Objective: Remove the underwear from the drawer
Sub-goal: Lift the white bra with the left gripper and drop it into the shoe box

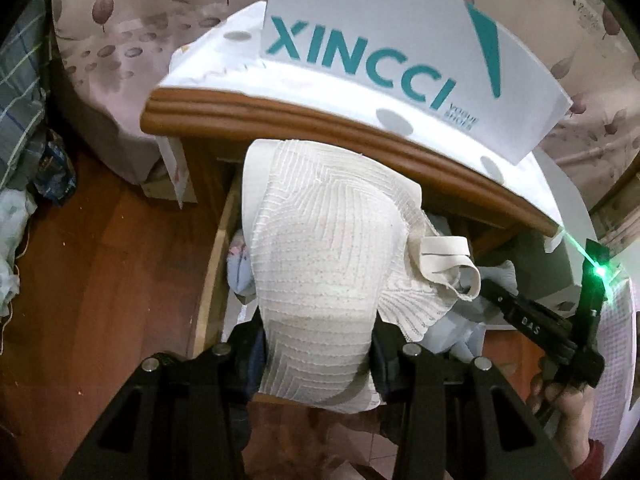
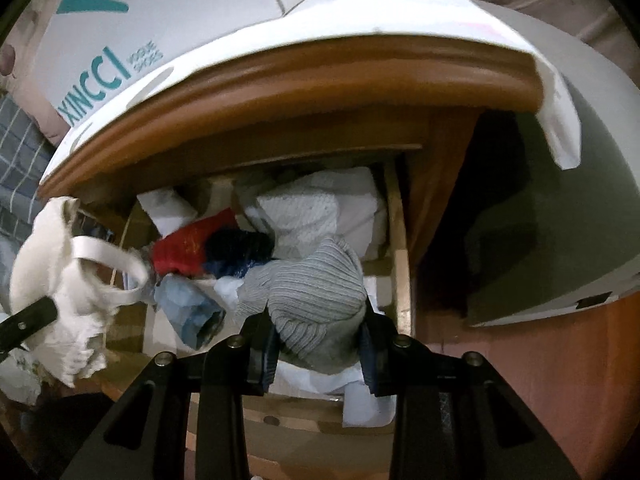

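left gripper (image 1: 316, 354): clenched on a white ribbed pair of underwear (image 1: 320, 256), which bulges up between the two black fingers and fills the middle of the left wrist view.
white underwear: lifted above the open drawer (image 1: 212, 264); its elastic waistband (image 1: 444, 256) loops out to the right side of the bundle. in the right wrist view the same white piece hangs at the left edge, beside the drawer.
right gripper (image 2: 318, 354): clenched on a grey ribbed garment (image 2: 316, 304), pinched between its blue-padded fingers (image 2: 266, 356), low over the front of the drawer.
drawer contents: a red cloth (image 2: 184, 248), a dark blue cloth (image 2: 236, 248), a light blue piece (image 2: 188, 308) and white folded textiles (image 2: 320, 208), all heaped together inside.
drawer frame: pale wooden sides, pulled out from under the brown moulded edge of the cabinet top (image 2: 320, 92).
on the cabinet: a white cloth with grey dots (image 1: 400, 120) and on it a white box printed "xincci" (image 1: 380, 48).
around: reddish wooden floor (image 1: 100, 260) on the left, floral bedding (image 1: 120, 40) behind.
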### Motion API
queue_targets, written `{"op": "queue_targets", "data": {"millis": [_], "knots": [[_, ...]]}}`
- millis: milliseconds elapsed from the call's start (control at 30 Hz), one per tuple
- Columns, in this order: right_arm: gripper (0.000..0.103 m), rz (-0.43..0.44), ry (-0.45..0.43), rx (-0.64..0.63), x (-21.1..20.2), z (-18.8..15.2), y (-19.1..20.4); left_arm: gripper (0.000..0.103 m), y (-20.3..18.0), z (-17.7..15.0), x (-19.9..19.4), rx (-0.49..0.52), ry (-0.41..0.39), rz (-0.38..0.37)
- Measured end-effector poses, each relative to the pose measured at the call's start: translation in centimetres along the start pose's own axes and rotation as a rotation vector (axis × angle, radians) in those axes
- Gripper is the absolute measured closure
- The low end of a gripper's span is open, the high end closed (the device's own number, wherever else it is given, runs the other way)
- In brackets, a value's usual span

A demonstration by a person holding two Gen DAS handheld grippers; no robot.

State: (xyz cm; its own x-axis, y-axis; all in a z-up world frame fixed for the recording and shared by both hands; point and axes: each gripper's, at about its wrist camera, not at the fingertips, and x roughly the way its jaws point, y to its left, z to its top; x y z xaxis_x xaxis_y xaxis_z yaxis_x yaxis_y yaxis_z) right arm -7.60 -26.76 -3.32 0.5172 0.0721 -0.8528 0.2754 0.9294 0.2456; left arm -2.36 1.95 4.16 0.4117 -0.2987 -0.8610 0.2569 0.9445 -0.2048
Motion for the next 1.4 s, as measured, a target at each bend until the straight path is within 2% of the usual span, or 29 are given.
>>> {"op": "queue_targets", "data": {"millis": [100, 467, 667, 900, 967, 1100, 1200, 1400], "knots": [[0.073, -0.041, -0.012, 0.011, -0.3, 0.1, -0.4, 0.061, 0.1, 0.2, -1.2, 0.010, -0.019, 0.013], [0.073, -0.056, 0.032, 0.038, 0.5, 0.1, -0.5, 0.061, 1.8, 3.7, -8.3, -0.004, -0.129, -0.009], [0.073, -0.062, 0.045, 0.039, 0.8, 0.1, -0.5, 0.061, 2.1, 7.5, -13.3, 0.005, -0.228, 0.003], [0.073, -0.064, 0.065, 0.038, 1.4, -0.1, -0.5, 0.060, 0.7, 14.1, -18.0, 0.064, -0.345, 0.033], [0.073, -0.065, 0.071, 0.035, 1.5, -0.1, -0.5, 0.060, 0.1, 16.3, -18.2, 0.073, -0.347, 0.017], [0.073, -0.064, 0.078, 0.032, 1.5, -0.2, -0.5, 0.060, -1.6, 20.2, -17.0, 0.104, -0.356, 0.042], [0.073, -0.061, 0.082, 0.036, 1.6, -0.2, -0.6, 0.060, -2.3, 22.7, -14.7, 0.100, -0.315, 0.009], [0.073, -0.051, 0.091, 0.042, 1.7, -0.2, -0.8, 0.060, -5.0, 26.7, -10.0, 0.174, -0.283, 0.036]]}}
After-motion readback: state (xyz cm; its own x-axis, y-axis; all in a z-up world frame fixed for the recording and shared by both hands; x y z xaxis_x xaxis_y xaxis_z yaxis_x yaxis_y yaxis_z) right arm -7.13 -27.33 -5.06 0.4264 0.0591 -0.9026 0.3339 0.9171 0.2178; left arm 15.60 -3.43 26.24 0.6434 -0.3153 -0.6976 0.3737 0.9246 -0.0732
